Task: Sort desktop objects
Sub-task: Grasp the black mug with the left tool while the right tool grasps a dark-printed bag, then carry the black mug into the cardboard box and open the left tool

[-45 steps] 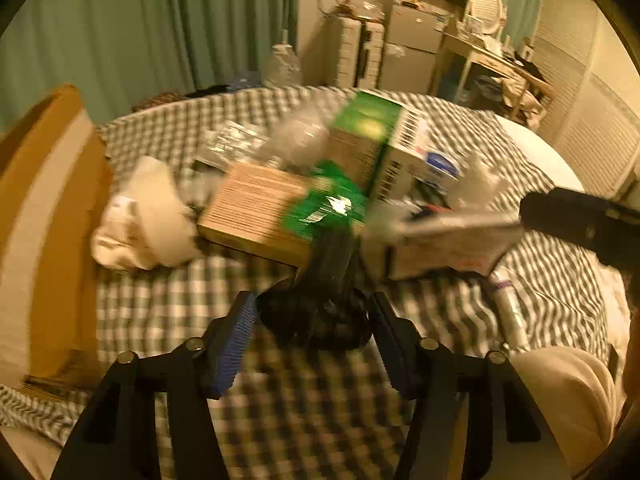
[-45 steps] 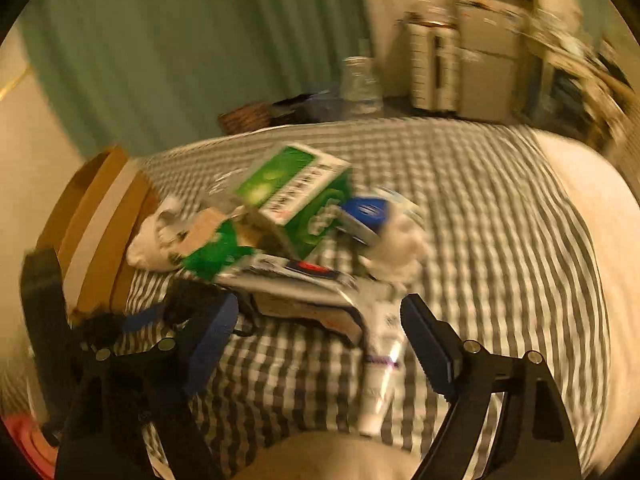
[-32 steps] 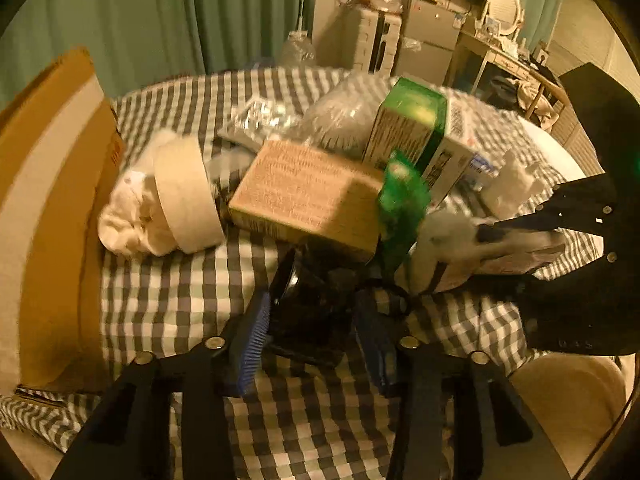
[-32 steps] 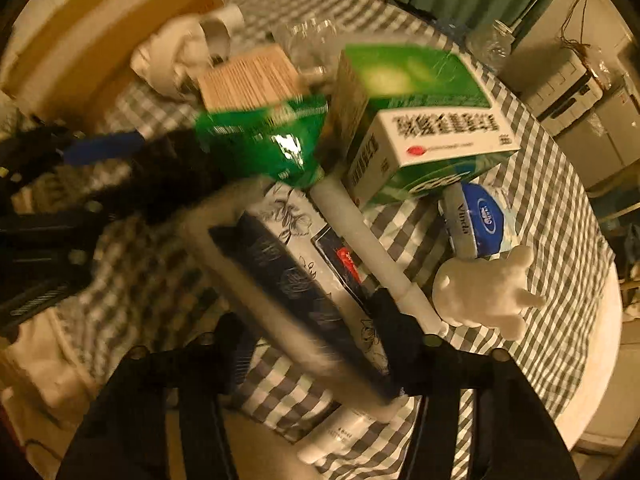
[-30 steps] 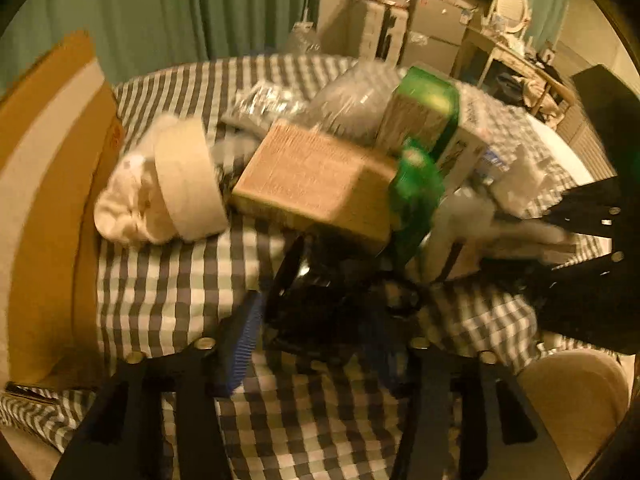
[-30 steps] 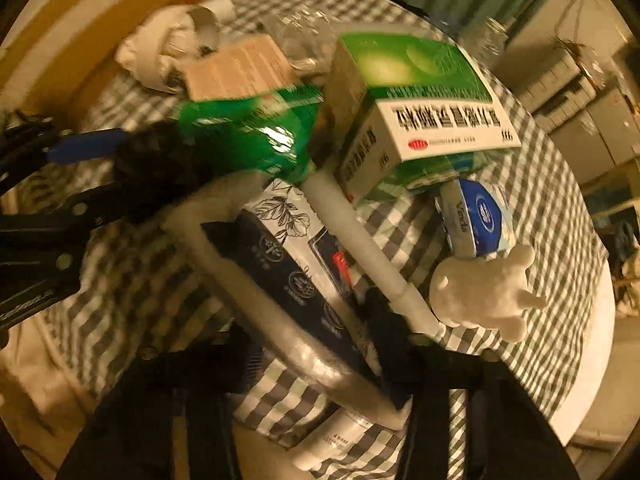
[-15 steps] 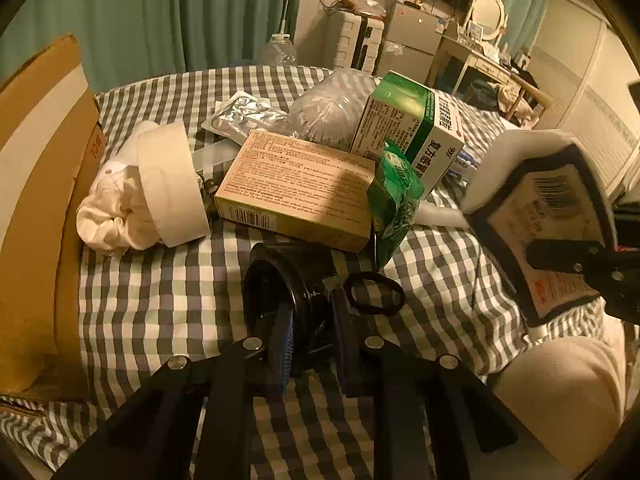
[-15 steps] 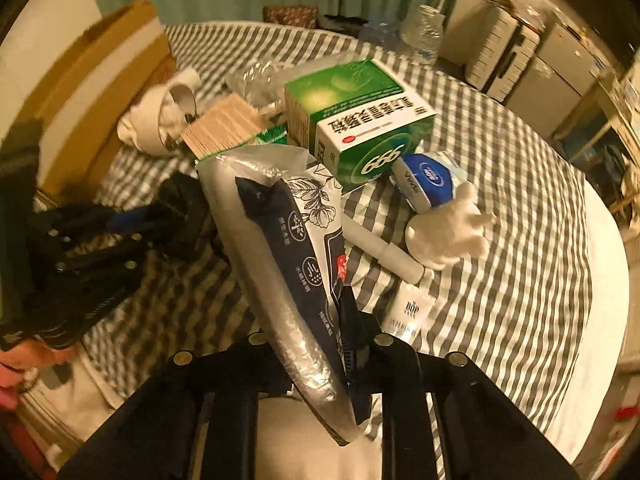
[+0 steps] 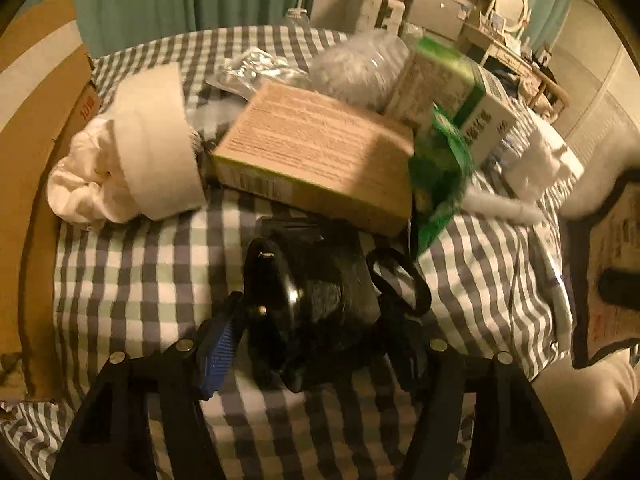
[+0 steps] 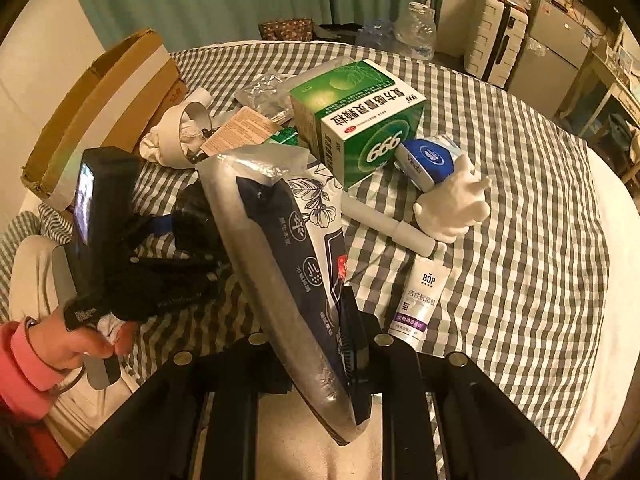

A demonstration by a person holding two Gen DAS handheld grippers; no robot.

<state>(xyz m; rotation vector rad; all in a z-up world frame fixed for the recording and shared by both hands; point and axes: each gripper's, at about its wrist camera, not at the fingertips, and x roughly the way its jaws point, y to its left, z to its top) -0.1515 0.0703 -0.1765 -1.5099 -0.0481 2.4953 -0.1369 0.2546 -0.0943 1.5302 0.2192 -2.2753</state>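
The right gripper [image 10: 312, 344] has its fingers clamped on the bottom edge of a silvery-navy foil pouch [image 10: 280, 248], holding it up off the checkered worktop [image 10: 520, 240] with the top leaning away. That pouch looks light and floppy, slick plastic film, so I'd guess it swings and could slip out of a thin pinch. Grabbing deeper along the sealed edge seems safer than the corner.

The left gripper [image 9: 316, 340] is down over a black roundish thing [image 9: 304, 300], glossy hard plastic with a loop on its right side. Its fingers are opening, with the object sitting between them but not squeezed as far as I can see. It's dark and blurry, so I can't tell exactly what it is. It looks rigid and a bit heavier, and taking it across the narrow body would probably be best.

Other stuff in the pile:
- tan cardboard box [image 9: 316, 152], stiff and flat
- green medicine box [image 10: 356, 120], crisp edges
- white hand-shaped figure [image 10: 456, 200], probably fragile
- squeeze tube [image 10: 420, 300], soft
- crumpled white cloth [image 9: 88, 184]
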